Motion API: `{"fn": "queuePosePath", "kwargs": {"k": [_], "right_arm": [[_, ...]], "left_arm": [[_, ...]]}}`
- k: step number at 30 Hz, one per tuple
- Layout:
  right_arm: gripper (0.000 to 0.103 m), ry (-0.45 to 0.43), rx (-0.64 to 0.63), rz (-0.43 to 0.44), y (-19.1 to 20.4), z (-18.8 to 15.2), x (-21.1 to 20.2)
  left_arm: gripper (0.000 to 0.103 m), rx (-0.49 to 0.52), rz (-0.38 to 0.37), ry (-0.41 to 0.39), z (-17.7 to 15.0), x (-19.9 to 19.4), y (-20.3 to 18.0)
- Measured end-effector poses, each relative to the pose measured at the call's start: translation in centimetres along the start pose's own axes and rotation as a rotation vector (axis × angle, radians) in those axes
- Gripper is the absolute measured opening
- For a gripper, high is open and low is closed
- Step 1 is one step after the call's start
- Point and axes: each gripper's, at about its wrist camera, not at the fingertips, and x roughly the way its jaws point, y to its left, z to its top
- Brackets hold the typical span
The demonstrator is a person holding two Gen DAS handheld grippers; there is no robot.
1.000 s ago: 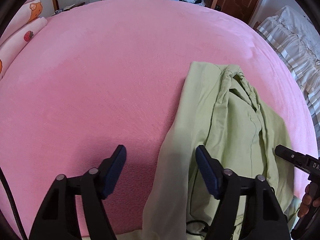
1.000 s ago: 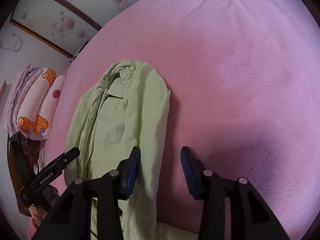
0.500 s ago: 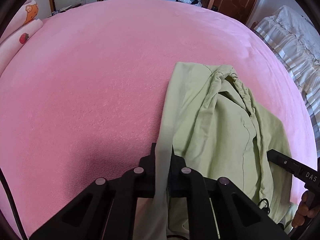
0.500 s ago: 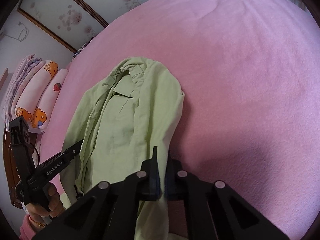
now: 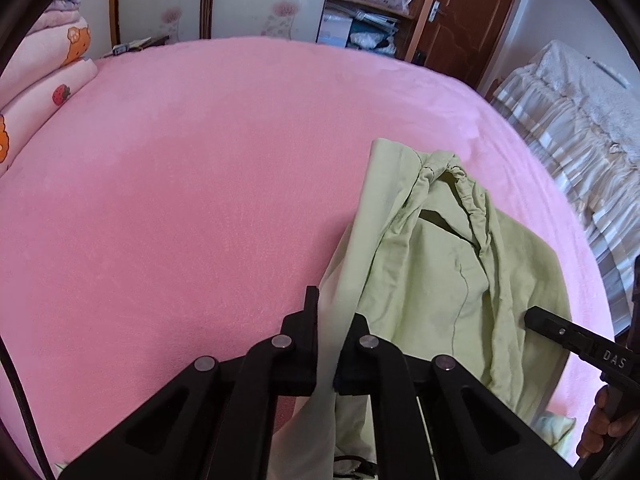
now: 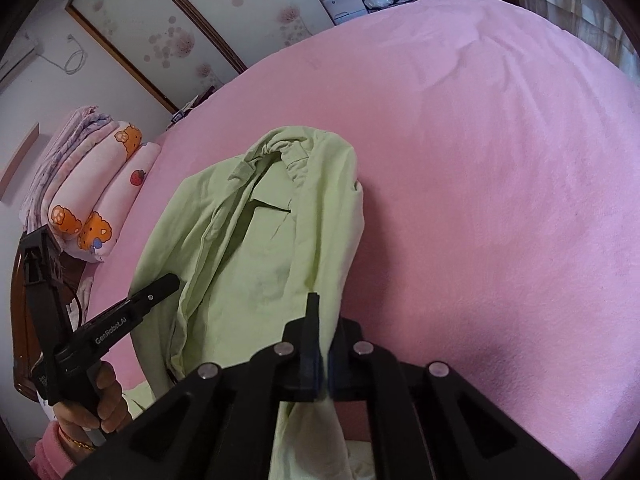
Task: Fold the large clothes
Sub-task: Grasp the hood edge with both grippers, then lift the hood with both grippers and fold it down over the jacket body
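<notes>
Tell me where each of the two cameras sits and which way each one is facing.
Left wrist: on the left tool, angled down over the pink bed; its closed jaws pinch the green garment; the right tool and fingers show at right.
Right wrist: on the right tool, angled down, jaws clamping the garment's other edge; the left tool and hand show at left.
Shared: garment, bed, stacked pillows.

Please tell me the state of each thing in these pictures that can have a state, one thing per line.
Left gripper: shut on the garment's edge.
Right gripper: shut on the garment's other edge.
Green garment: rumpled, lying on the bed, near edges pinched.
Pink bed cover: spread out flat.
Pillows: stacked at the bed's end.
Brown door: closed.
</notes>
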Motion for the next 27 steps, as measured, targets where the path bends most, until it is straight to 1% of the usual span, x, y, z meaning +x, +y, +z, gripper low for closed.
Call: {"fn": "queuePosePath", "kwargs": {"k": [4,7,12,14,16,21,23,27], "right_arm": [[0.001,-0.019,-0.008,0.005,0.5,-0.2,-2.3],[0.001,-0.04,-0.017,0.016,1.2,-0.6,-4.5],[0.001,-0.063,-0.037,0.037,2.9,-2.2,-8.8],[0.001,-0.073,-0.063,0.04,3.8,-3.1,-10.5],[0.001,-0.083,-0.083,0.051,4.6,-4.3,-12.4],[0.001,-0.091,-0.132,0.062,6.2,-7.5,-15.5],[0.001,-0.094,-0.154,0.073,6.5,-9.0,-16.5],[0.001,-0.091,-0.181,0.101,6.3,-12.4,-17.9]], "left_arm": [[0.002,0.035,-0.023,-0.062,0.0,-3.7,-0.7],[0.002,0.053,-0.042,-0.084,-0.2,-6.9,-0.6],[0.002,0.111,-0.077,-0.14,-1.5,-12.9,-1.5],[0.002,0.137,-0.088,-0.162,-2.7,-15.5,-1.6],[0.002,0.157,-0.09,-0.178,-4.4,-18.1,-0.8],[0.002,0.169,-0.124,-0.206,-8.4,-22.7,-0.1],[0.002,0.16,-0.139,-0.206,-10.1,-24.0,0.2],[0.002,0.122,-0.155,-0.195,-13.0,-24.7,1.1]]}}
